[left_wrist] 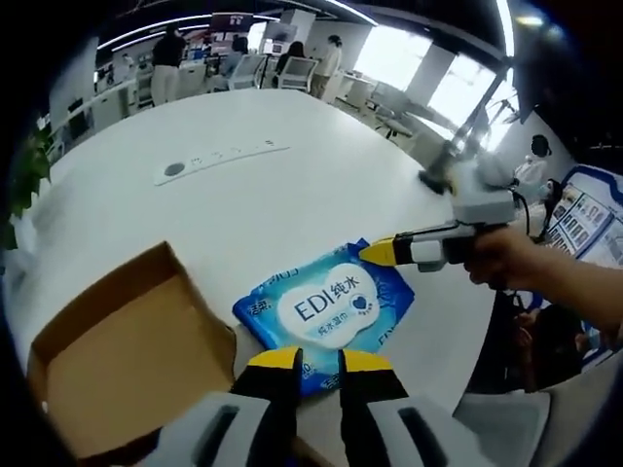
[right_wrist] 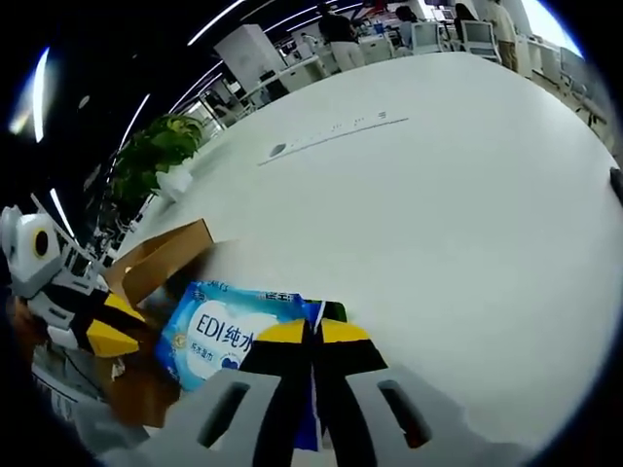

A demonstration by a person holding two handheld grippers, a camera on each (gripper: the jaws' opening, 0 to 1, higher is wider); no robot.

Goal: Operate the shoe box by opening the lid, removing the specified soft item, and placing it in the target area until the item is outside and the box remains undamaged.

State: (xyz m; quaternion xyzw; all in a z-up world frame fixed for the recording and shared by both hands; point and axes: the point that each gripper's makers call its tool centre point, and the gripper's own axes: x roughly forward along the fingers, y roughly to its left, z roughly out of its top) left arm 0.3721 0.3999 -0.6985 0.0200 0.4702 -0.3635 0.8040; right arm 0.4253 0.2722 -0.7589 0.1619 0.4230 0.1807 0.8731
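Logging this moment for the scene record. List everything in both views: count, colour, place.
wet wipes pack: one, blue with a white label, flat on the table right of the box, outside it
shoe box: one, brown cardboard, open, at the table's near edge
table: one, white, large and rounded
power strip: one, white, inset mid-table
potted plant: one, green, beyond the table edge
office chairs and desks: several, pale, far background
people: a few, standing far back
left gripper: one, grey with yellow-tipped black fingers, over the pack's near edge, a gap between the tips
right gripper: one, same colours, fingers closed on the pack's corner
hand: one, holding the right gripper
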